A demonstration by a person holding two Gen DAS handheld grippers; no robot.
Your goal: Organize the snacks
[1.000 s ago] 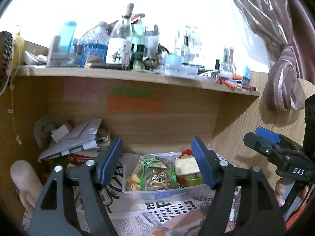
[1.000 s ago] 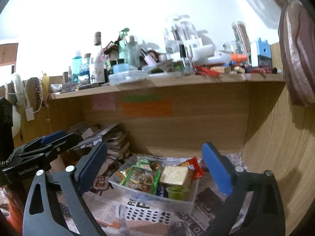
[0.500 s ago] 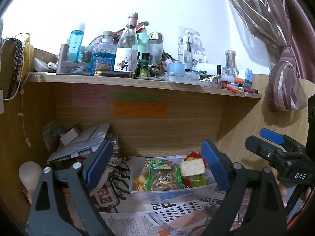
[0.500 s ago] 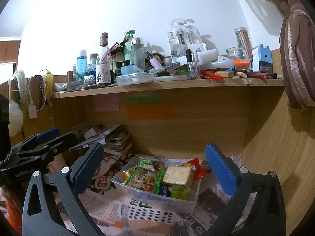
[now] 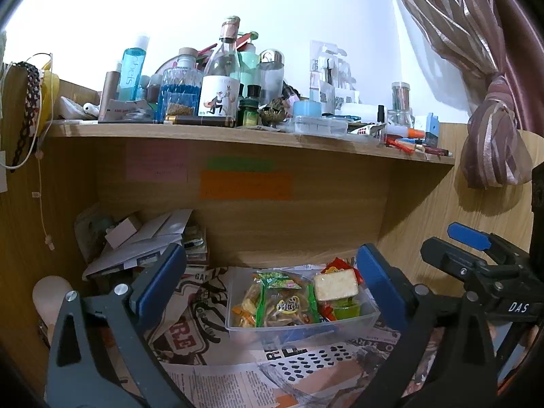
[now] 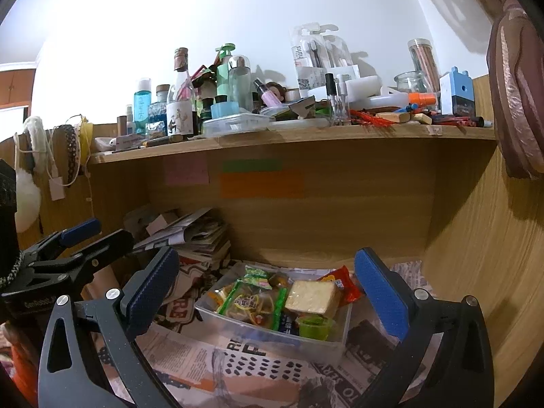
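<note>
A clear plastic box [image 5: 369,316] [image 6: 335,336] stands on newspaper under a wooden shelf. It holds a green snack packet [image 5: 285,306] [image 6: 250,304], a wrapped square cake [image 5: 336,285] [image 6: 311,297], a green jelly cup [image 5: 346,311] [image 6: 314,326] and a red packet [image 5: 338,265] [image 6: 345,280]. My left gripper [image 5: 270,289] is open and empty, held back from the box. My right gripper [image 6: 265,294] is open and empty, also short of the box. Each gripper shows at the edge of the other's view, the right [image 5: 476,261] and the left [image 6: 68,248].
A crowded shelf [image 5: 238,136] [image 6: 289,136] with bottles and jars runs above. A stack of papers and envelopes [image 5: 149,238] [image 6: 197,234] lies at the left of the recess. A wooden side wall [image 6: 476,255] and a tied curtain [image 5: 493,149] are at the right.
Both grippers have drawn back and risen a little from the box, which now looks smaller and lower. Both stay open and empty. The snacks have not moved.
</note>
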